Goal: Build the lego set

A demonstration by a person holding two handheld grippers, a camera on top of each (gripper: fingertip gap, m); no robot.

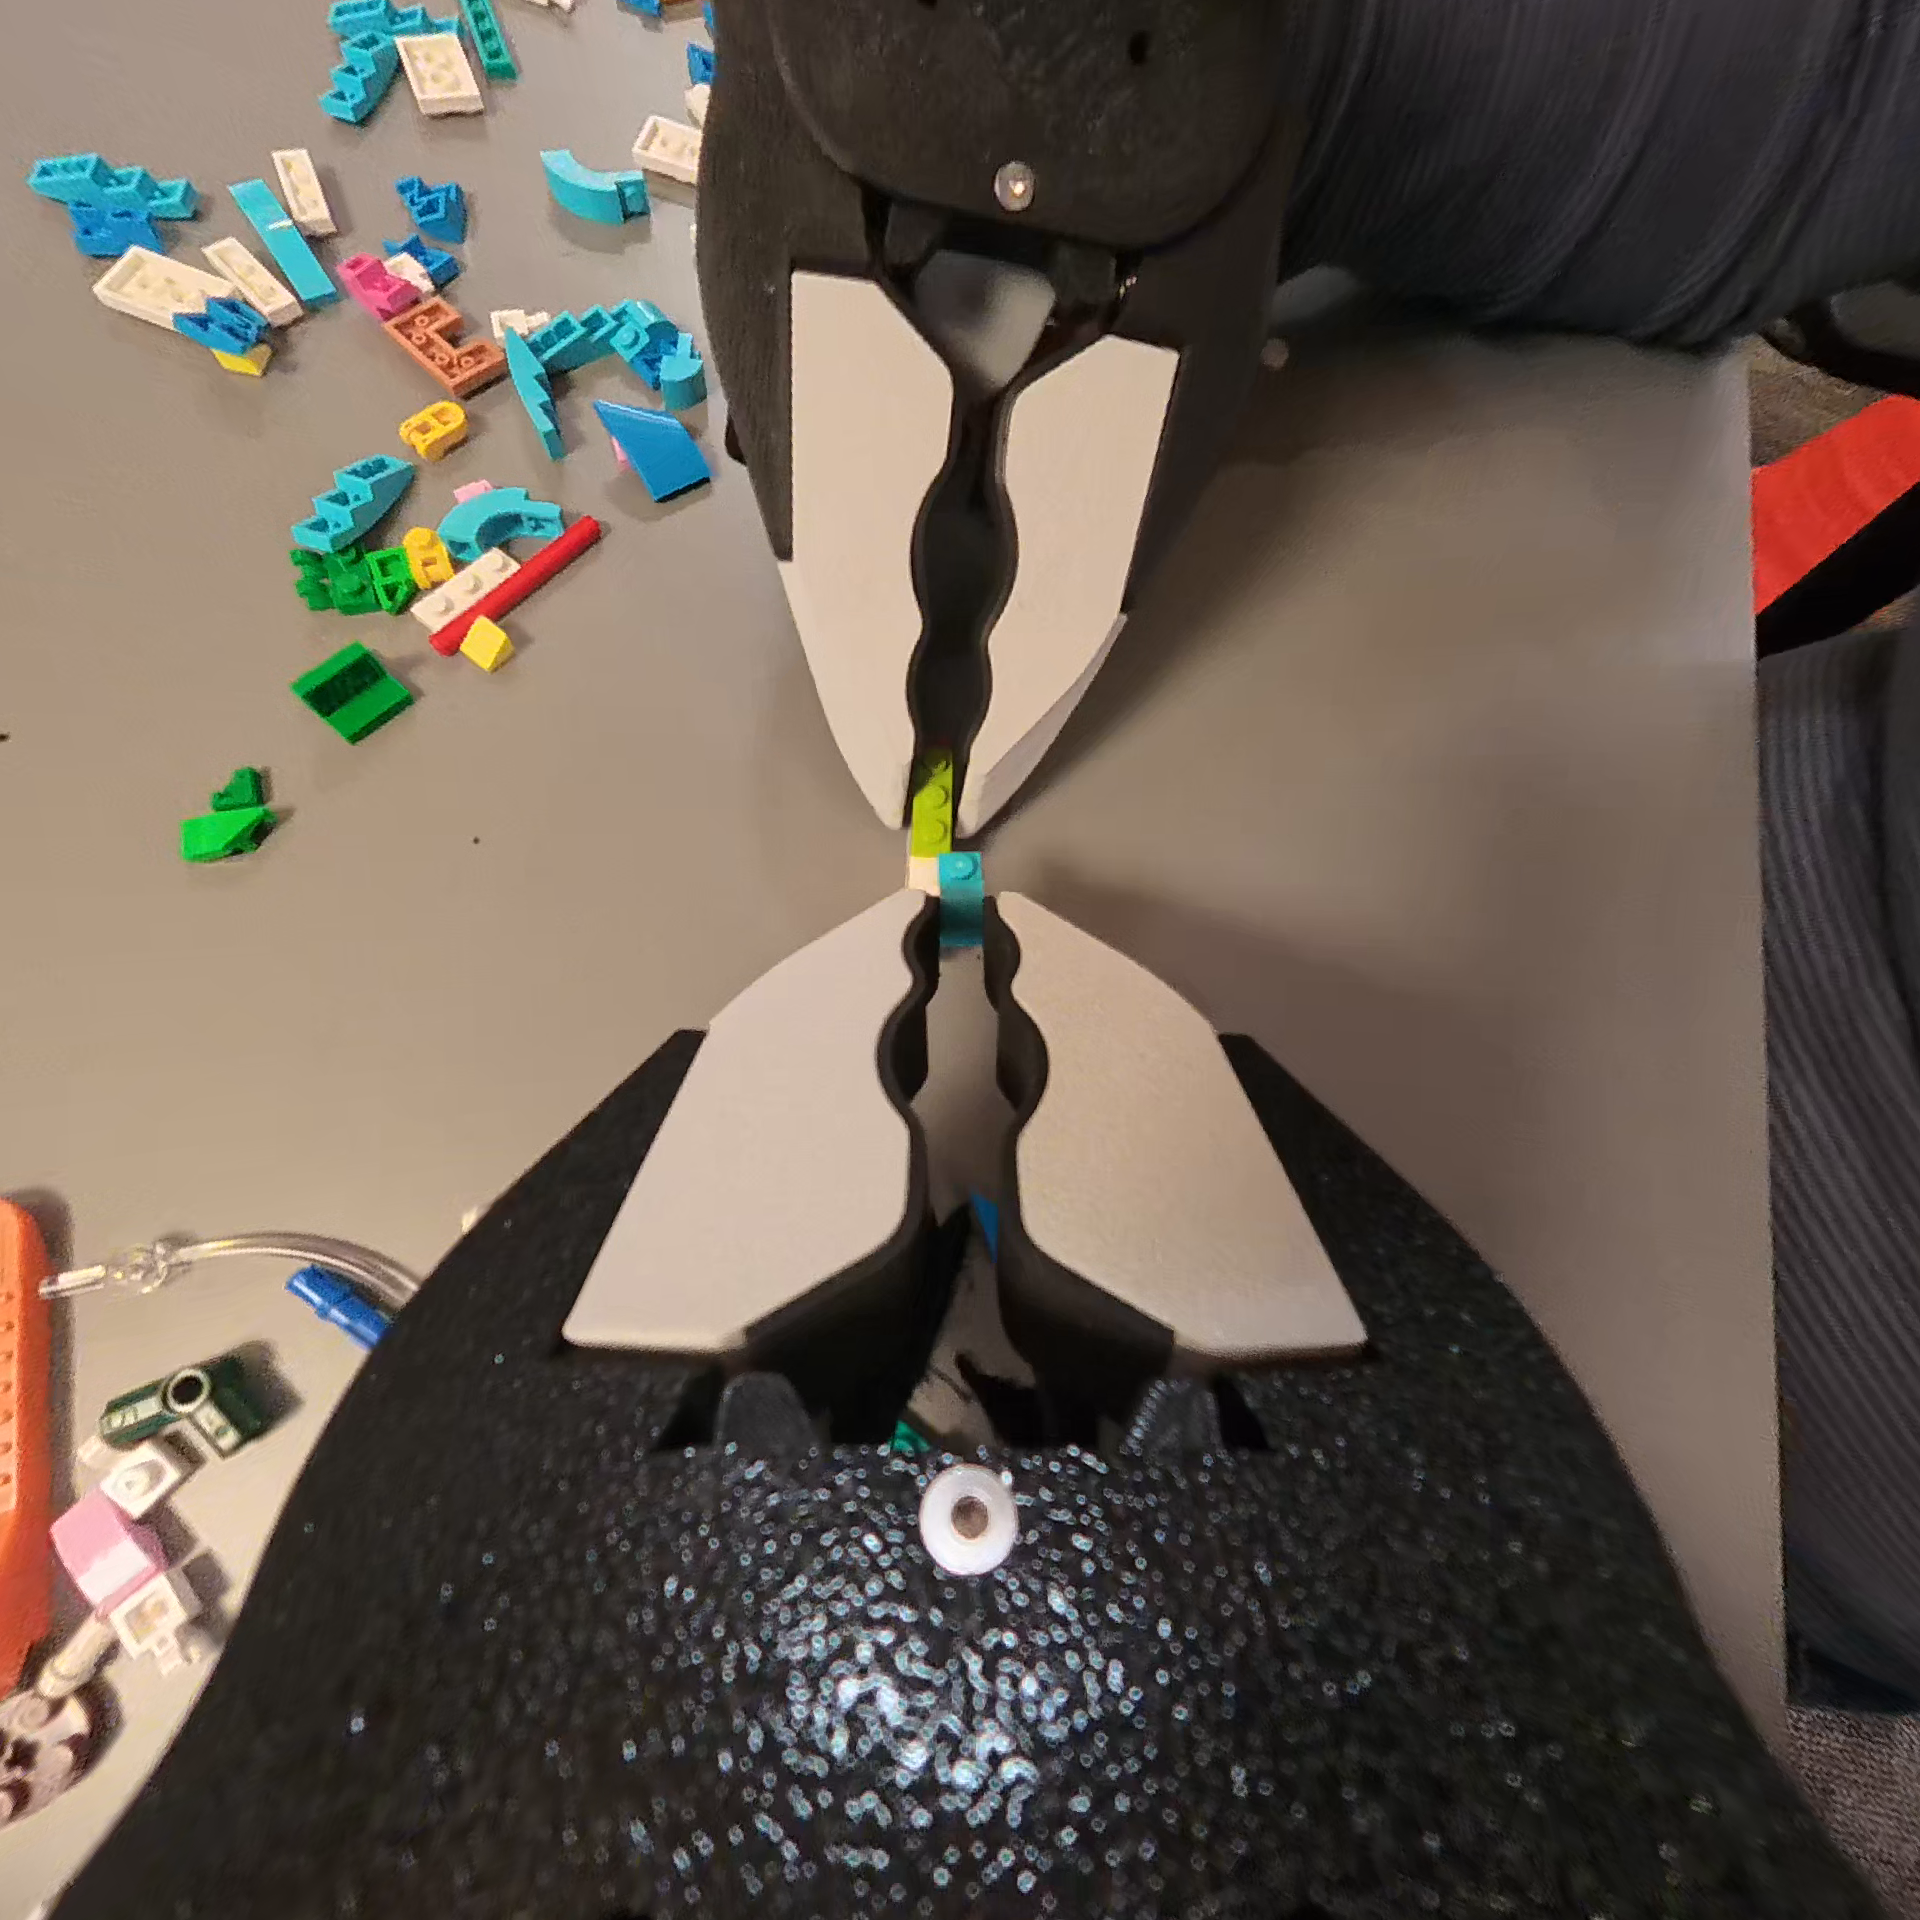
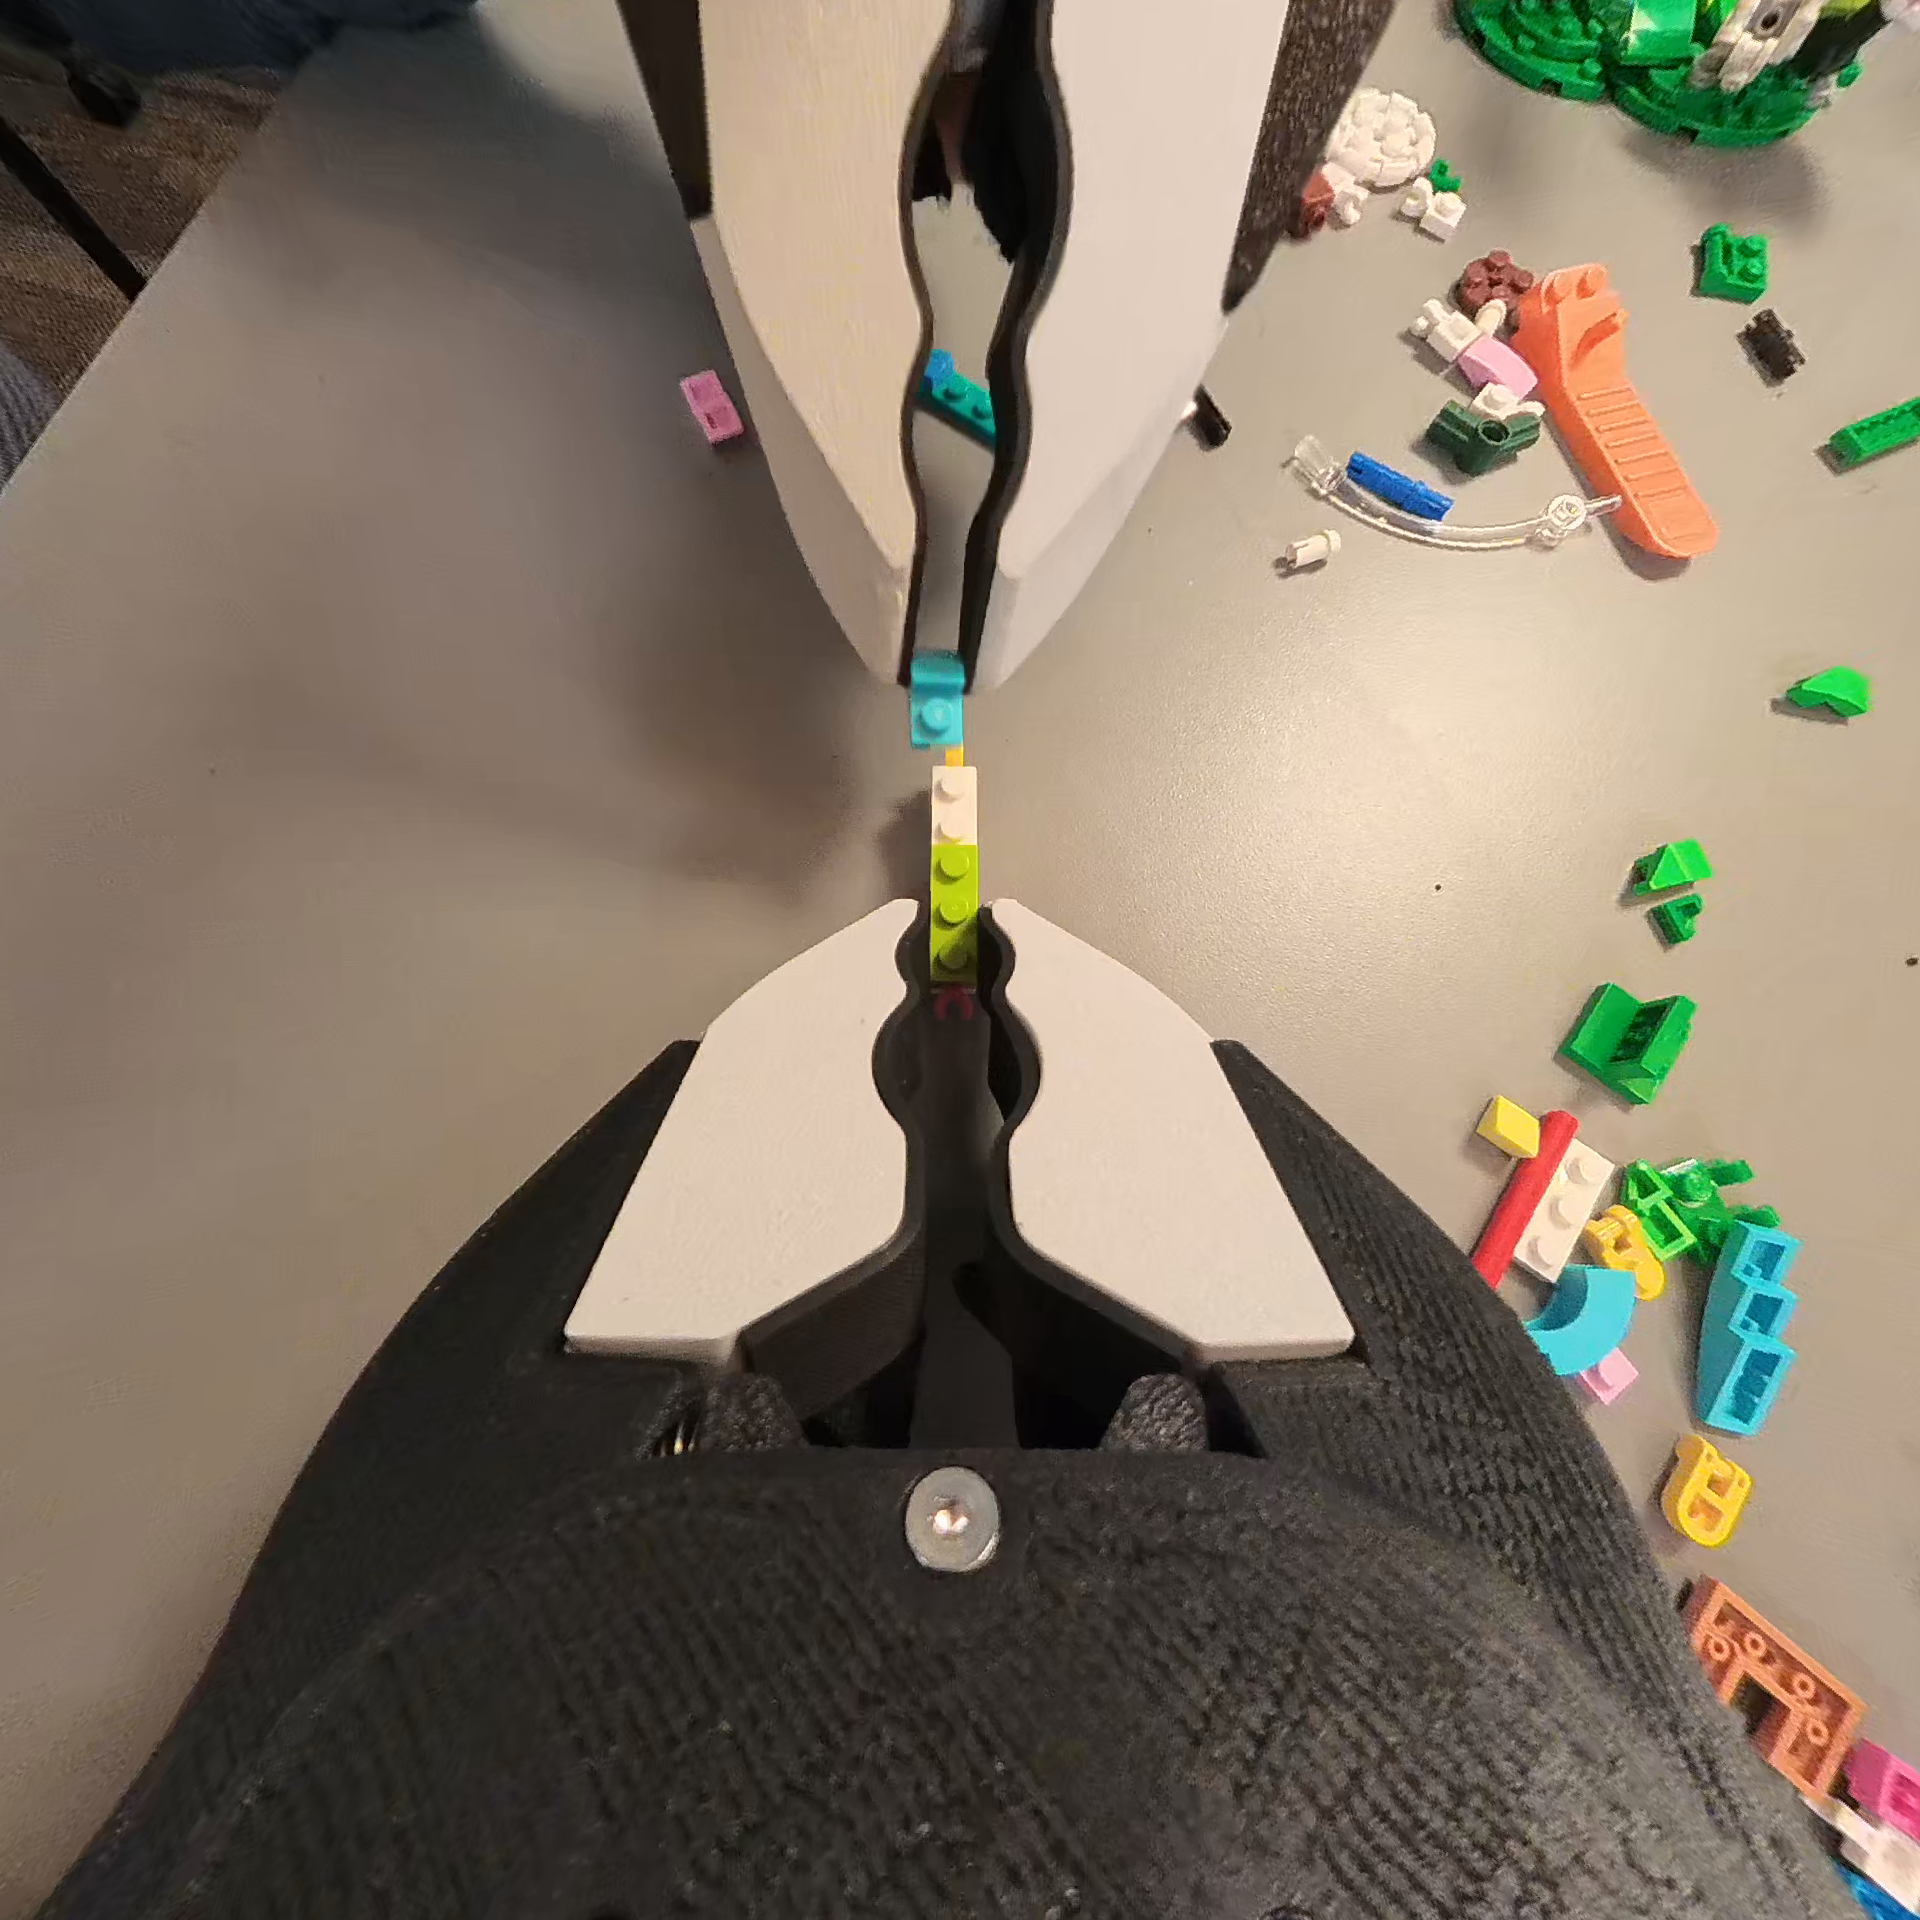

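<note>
Studded lime-and-white strip [image 2: 954, 883], smooth grey table [image 2: 416, 727]

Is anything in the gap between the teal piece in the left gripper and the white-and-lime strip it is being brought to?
Nothing visible. The left gripper pinches the teal piece, the right gripper the lime and white strip. Between them the right wrist view shows only a small yellow tip at the strip's end and bare table.
</note>
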